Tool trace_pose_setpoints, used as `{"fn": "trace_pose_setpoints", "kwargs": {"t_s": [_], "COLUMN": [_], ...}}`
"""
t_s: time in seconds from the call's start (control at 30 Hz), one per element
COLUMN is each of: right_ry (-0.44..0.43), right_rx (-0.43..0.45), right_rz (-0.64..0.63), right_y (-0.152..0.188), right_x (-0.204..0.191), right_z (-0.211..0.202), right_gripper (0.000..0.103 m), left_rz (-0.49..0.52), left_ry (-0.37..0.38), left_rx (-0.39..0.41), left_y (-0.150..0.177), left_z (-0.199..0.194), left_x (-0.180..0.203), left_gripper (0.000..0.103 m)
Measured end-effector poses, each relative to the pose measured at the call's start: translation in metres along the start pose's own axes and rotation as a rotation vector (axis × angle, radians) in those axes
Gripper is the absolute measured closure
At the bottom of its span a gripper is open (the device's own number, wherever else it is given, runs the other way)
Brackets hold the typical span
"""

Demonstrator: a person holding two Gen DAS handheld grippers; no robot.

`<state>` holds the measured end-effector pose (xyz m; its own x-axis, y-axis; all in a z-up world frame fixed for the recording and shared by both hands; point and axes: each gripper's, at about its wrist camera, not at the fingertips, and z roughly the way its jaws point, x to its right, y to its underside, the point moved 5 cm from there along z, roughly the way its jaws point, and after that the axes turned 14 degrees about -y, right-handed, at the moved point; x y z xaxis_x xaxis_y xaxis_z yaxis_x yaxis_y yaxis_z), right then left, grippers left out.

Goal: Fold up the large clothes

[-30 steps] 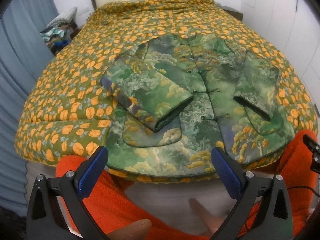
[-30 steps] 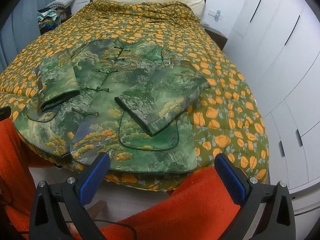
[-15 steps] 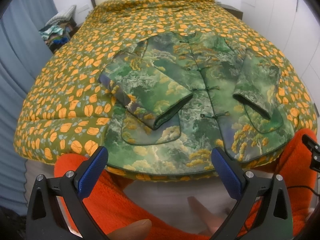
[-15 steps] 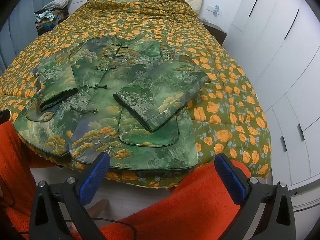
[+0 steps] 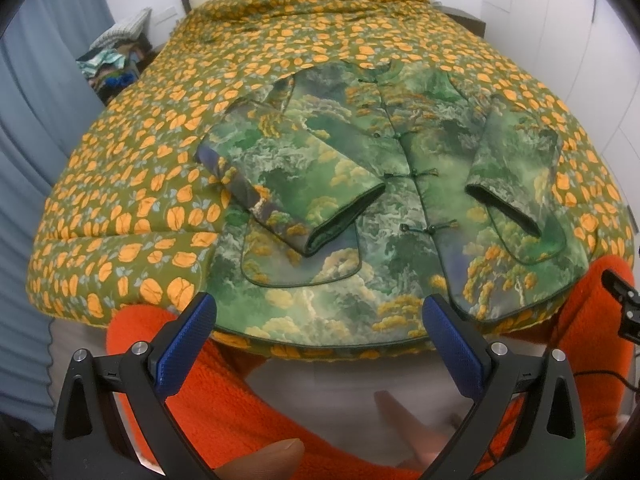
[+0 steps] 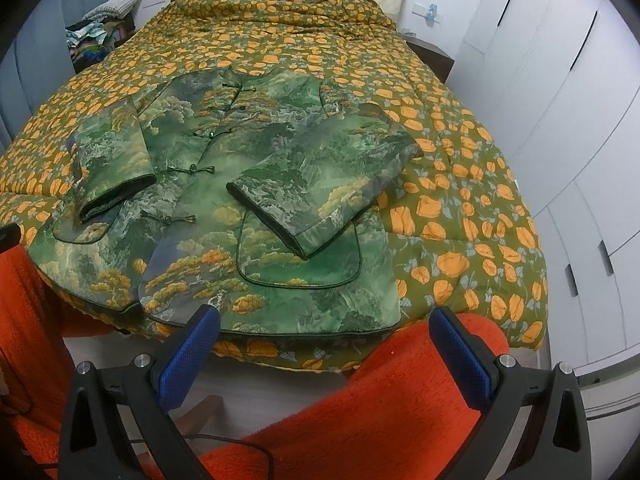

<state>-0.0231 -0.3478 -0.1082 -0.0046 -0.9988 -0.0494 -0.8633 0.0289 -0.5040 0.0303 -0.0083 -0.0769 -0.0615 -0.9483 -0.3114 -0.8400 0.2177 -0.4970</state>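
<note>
Green jacket lay flat, front up, at the foot of the bed, both sleeves folded in to narrow it. Left gripper and right gripper hovered near the hem, jaws wide, holding nothing.

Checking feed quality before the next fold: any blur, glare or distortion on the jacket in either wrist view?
Left wrist: jacket sharp, evenly lit, no glare; fisheye bows the bed edge, corners vignetted black. Right wrist: the same, jacket sharp, wardrobe lines curve.
</note>
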Motion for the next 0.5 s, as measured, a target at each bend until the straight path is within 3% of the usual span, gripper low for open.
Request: {"fn": "trace_pose_setpoints", "kwargs": {"t_s": [0.1,0.17,0.27,0.3,0.4,0.5], "right_ry": [-0.069,-0.134,-0.163,-0.167,-0.209,-0.222], "right_rx": [0.026,0.115,0.289,0.279,0.095,0.033], "right_rz": [0.015,0.012,-0.079,-0.124,-0.356,-0.509], "right_y": [-0.003,-0.016,-0.047,-0.054,-0.063,-0.061], "right_x": [0.004,0.014,0.032,0.031,0.009,-0.013], "right_z": [0.001,-0.006,-0.008,0.004,0.075,0.134], "right_gripper": [0.000,0.000,0.000,0.000,0.000,0.001], "left_rz": [0.000,-0.002,-0.010,-0.012,-0.016,-0.027], "left_ry": [0.001,0.003,0.015,0.018,0.023,0.023], "left_rx": [-0.002,-0.002,-0.009,-0.012,-0.019,-0.036], "left_y": [0.000,0.000,0.000,0.000,0.001,0.002], "left_z": [0.001,0.001,0.003,0.003,0.003,0.007], "left_x": [-0.001,-0.001,-0.002,-0.002,-0.003,-0.006], "left_gripper": [0.000,0.000,0.000,0.000,0.000,0.000]}}
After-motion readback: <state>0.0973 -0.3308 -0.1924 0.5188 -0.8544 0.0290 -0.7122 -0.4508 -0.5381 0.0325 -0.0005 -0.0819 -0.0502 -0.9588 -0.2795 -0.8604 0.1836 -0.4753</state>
